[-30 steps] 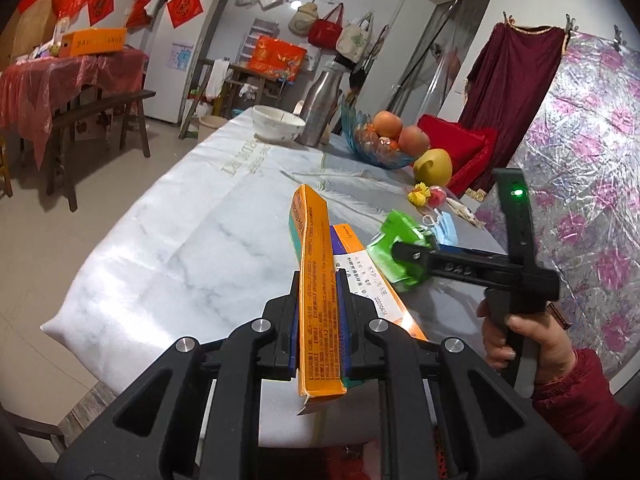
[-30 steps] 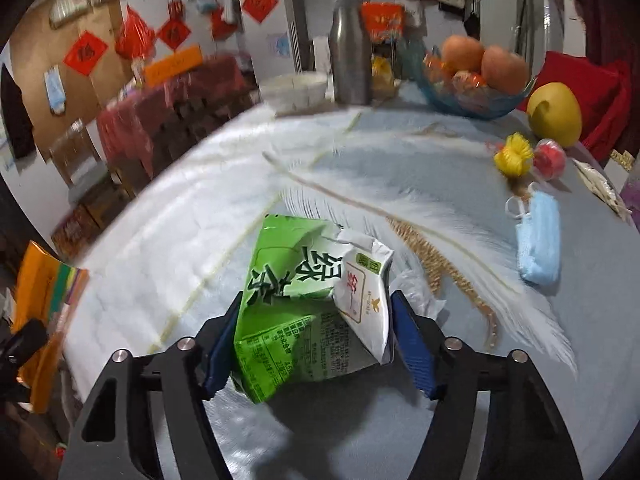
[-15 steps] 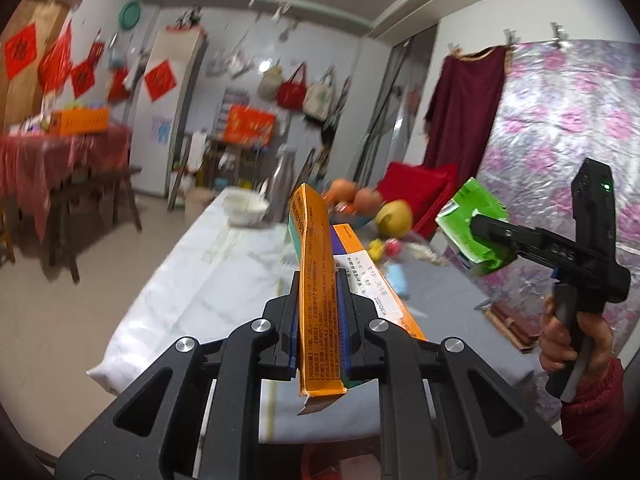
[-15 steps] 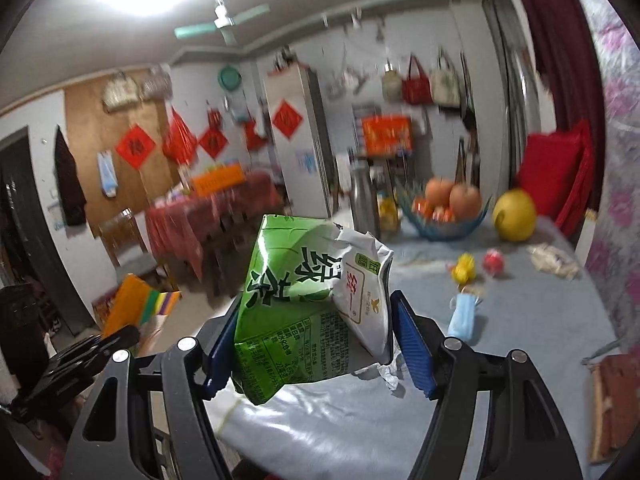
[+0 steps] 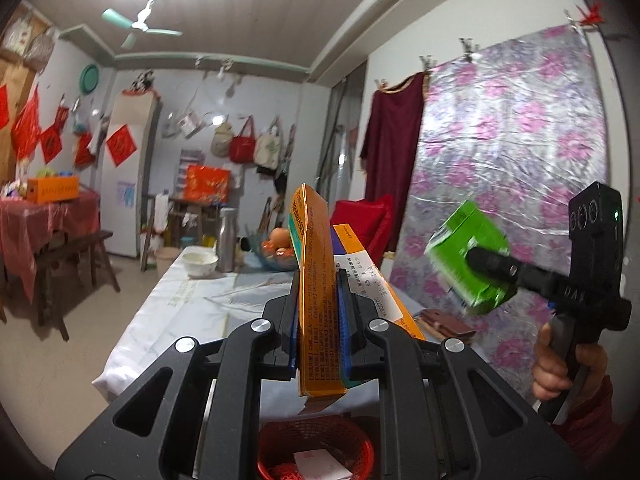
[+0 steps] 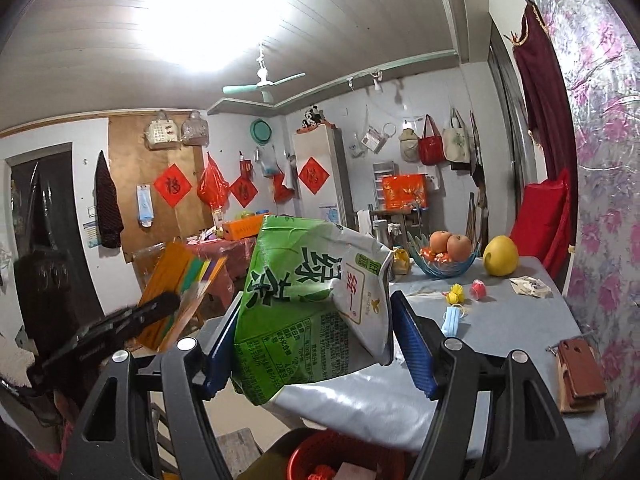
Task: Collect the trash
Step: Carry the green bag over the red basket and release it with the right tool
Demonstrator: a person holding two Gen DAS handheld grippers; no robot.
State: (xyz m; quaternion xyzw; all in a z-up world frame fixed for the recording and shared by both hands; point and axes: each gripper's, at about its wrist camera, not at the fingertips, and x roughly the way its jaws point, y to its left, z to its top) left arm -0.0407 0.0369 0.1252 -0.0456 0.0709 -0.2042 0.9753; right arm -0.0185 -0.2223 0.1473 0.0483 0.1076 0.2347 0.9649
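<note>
1. Nearest in the left wrist view, the left hand-held gripper [image 5: 320, 312] is clamped on a flattened orange box [image 5: 318, 304]. The box stands on edge between the jaws, its lower end poking out below them and its upper end rising above. It looks like empty cardboard: light and stiff along its length, but easily crushed across the flat faces. The grip sits low on the box, so the long upper part could lever or swing.

2. In the right wrist view, the right hand-held gripper [image 6: 316, 344] holds a crumpled green carton [image 6: 316, 304] with its jaws set wide, pressing on the carton's two sides. The carton is dented and its top is torn open, so it is probably empty, light and soft. A harder squeeze would only collapse it further, and its glossy skin may slip.

3. A red basket [image 5: 316, 448] shows at the bottom edge of both views, below the held items and on the near side of the counter [image 5: 188, 300]. It already holds some scraps and is likely the place for the trash.

4. Farther off on the counter lie a blue face mask [image 6: 452, 318], small yellow and red wrappers and a paper packet. These are limp, light pieces, best pinched at a fold or an edge. They lie well apart from both grippers.
</note>
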